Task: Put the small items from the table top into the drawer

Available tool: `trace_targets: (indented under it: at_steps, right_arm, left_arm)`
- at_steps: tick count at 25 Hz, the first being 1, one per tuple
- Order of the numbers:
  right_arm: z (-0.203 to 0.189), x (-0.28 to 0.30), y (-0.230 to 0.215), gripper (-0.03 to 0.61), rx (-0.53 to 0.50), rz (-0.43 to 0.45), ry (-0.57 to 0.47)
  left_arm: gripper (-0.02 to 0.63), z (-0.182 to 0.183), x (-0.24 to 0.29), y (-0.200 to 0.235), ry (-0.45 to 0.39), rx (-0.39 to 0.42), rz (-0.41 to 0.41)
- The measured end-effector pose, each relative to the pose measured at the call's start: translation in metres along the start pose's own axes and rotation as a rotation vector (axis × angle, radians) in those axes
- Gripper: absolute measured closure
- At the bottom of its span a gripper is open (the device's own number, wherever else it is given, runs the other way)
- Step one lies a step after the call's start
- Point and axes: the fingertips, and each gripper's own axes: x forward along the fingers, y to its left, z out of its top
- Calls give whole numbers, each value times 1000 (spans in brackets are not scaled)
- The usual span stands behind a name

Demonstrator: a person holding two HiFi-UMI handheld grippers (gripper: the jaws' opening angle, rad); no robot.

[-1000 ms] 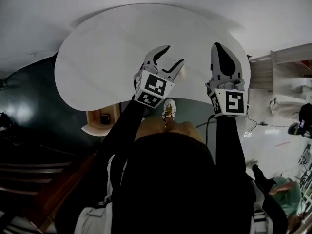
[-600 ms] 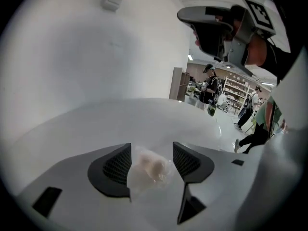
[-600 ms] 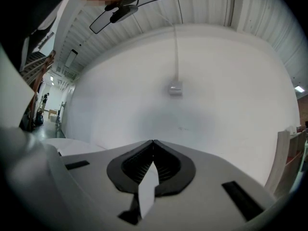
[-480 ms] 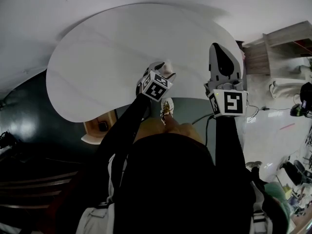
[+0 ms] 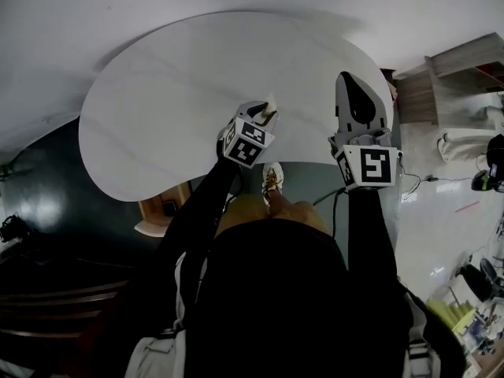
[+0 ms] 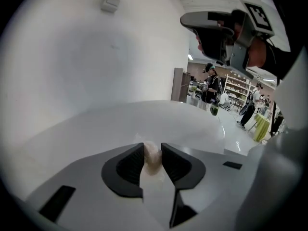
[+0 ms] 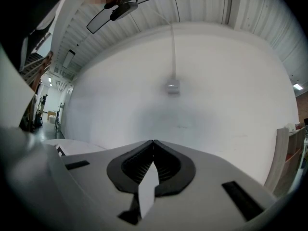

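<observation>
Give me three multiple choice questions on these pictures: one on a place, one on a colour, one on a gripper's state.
1. Where is the small pale item?
A in the drawer
B between the left gripper's jaws
C on the floor

2. What colour is the table top?
A white
B black
C wood brown

3. How is the right gripper?
A wide open
B shut on an item
C shut and empty

Answers:
1 B, the left gripper's jaws have just been closing and their pads press on the item.
2 A, the head view shows the table top white.
3 C, the right gripper's jaws meet with nothing between them.
</observation>
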Motion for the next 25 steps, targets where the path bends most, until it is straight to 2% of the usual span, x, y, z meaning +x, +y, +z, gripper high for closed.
trace_targets:
  at_steps: [5, 12, 18, 25]
  right_arm:
    - [16, 16, 17, 552, 4, 43, -42]
    - [48, 36, 57, 552, -23, 141, -115]
    - [81, 49, 96, 552, -54, 222, -168]
    - [100, 55, 134, 552, -63, 299, -199]
  left_arm:
    - [492, 39, -42, 33, -125, 3, 99]
    - [492, 84, -128, 79, -305, -4, 276]
    - [492, 104, -198, 98, -407, 5, 386]
    - [493, 119, -269, 103, -516, 16, 487]
